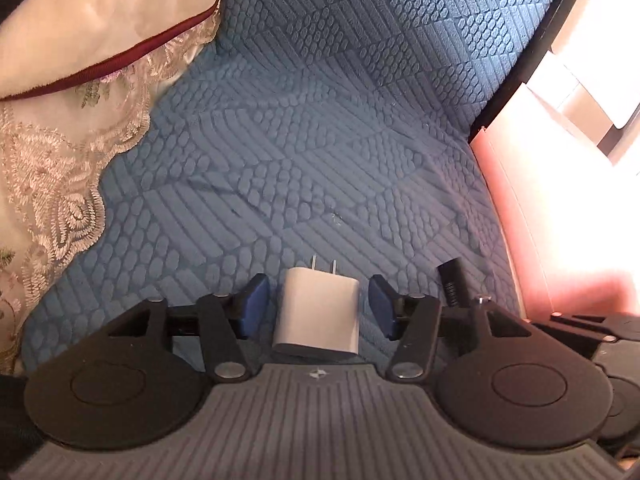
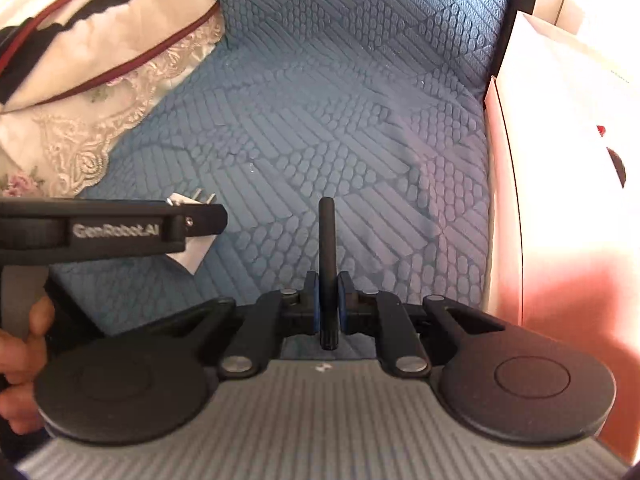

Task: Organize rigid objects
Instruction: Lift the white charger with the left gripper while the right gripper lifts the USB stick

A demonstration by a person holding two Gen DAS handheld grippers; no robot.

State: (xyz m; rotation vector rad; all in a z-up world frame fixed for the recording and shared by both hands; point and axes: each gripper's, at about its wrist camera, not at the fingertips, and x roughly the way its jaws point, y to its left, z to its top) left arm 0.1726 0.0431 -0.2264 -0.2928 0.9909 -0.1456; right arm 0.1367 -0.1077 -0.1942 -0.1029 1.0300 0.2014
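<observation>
Left wrist view shows the blue quilted sofa seat [image 1: 320,128] filling most of the frame, a lace-edged cushion [image 1: 60,120] to the left and a pale pink box [image 1: 532,208] at the right edge. Between the spread blue pads of the left hand-held gripper [image 1: 318,304] lies the white charger plug [image 1: 316,316], prongs pointing away, with a gap on each side, so it is not gripped. If the jaws close off-centre, the smooth block could twist or squirt out across the soft fabric. The right hand-held gripper [image 2: 328,300] is clamped on a slim black rod [image 2: 327,240], held near its lower end; that long overhang could pivot or slip if it knocks the left gripper just beside it.
</observation>
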